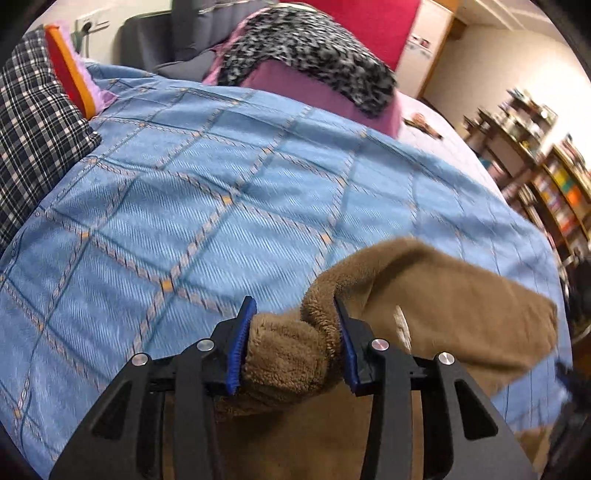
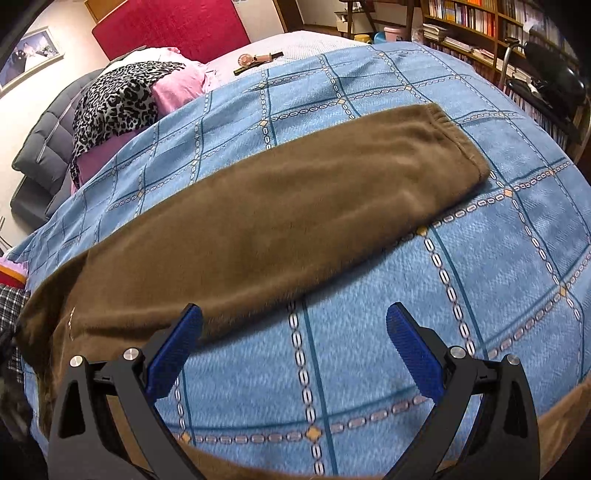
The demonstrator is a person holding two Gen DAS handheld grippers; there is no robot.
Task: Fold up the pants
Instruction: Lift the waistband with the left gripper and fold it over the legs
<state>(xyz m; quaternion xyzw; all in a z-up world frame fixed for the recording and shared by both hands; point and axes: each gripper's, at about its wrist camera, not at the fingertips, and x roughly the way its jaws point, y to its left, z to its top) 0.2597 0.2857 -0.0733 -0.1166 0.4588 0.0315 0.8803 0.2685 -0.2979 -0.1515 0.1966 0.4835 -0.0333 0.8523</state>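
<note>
Brown fleece pants lie across a blue quilt with a chain-patterned grid that covers the bed. In the right wrist view one leg stretches flat from the lower left toward the upper right, ending in a gathered elastic cuff. The nap is plush and thick; a small pale mark shows near the lower left end.

In the left wrist view the left gripper is clamped on a bunched fold of the pants, its blue pads pressing the fleece from both sides, with the rest of the fabric trailing off to the right over the quilt. The right gripper hangs just above the quilt with its jaws wide apart and nothing between them; its left finger sits at the near edge of the leg.

Beyond the quilt, a leopard-print cloth drapes over pink bedding at the head of the bed, before a red headboard. A watch lies on the pale sheet. Dark plaid fabric and an orange-and-red folded item sit at the left edge in the left wrist view. Bookshelves line the far wall, and a framed picture hangs to the left.
</note>
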